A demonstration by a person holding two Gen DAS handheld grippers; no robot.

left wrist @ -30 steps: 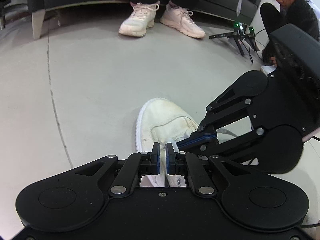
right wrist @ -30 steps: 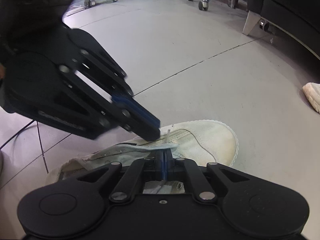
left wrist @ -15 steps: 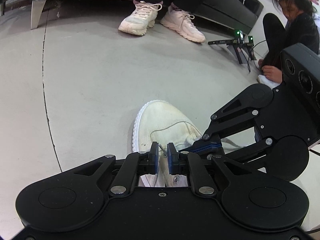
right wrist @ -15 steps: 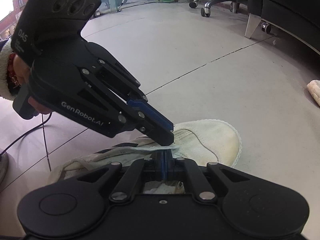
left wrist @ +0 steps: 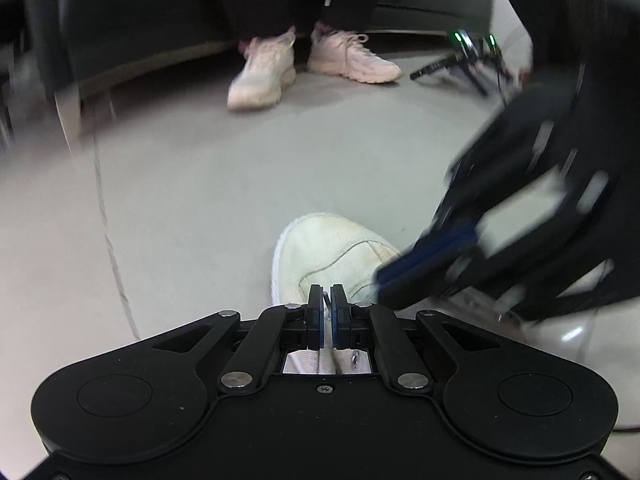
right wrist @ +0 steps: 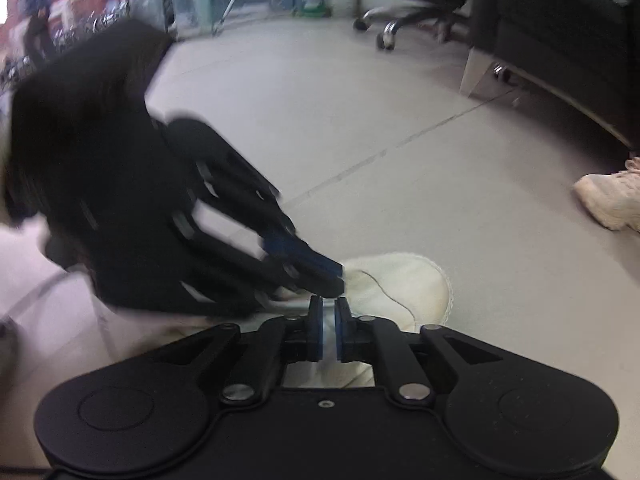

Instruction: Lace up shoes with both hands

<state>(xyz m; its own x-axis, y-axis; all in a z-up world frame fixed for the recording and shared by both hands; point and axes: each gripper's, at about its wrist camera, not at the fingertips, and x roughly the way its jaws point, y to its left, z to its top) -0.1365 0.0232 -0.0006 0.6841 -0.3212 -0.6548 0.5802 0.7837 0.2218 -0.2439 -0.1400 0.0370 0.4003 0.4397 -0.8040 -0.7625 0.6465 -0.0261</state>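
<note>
1. My left gripper (left wrist: 327,312) points down at the white shoe (left wrist: 332,248), which lies on the grey floor (left wrist: 200,200) with its toe pointing away from me.
2. Its jaws are closing and are almost together. A thin lace tip (left wrist: 328,307) stands in the narrow slit between the blue pads, which appear to pinch it.
3. My right gripper (right wrist: 329,328) comes at the same shoe from the other side and sits low over the laced part, behind the toe cap.
4. Its jaws are easing apart, though only a sliver shows between them. A pale flat lace (right wrist: 329,334) fills that gap and touches both pads, so I read it as held. The blur there makes me less than sure.
5. Seen from the right wrist, the tips of my left gripper sit just above and beside my right pads, very near the shoe's upper. I cannot tell whether they touch the canvas.
6. Seen from the left wrist, my right gripper is a dark smear to the right, with its blue pads close to the shoe's side.
7. Farther across the floor, a seated person's pink sneakers (left wrist: 312,68) rest in front of a black sofa (left wrist: 140,20).
8. An office chair base (right wrist: 404,24) stands well beyond the shoe, near a glass wall.
</note>
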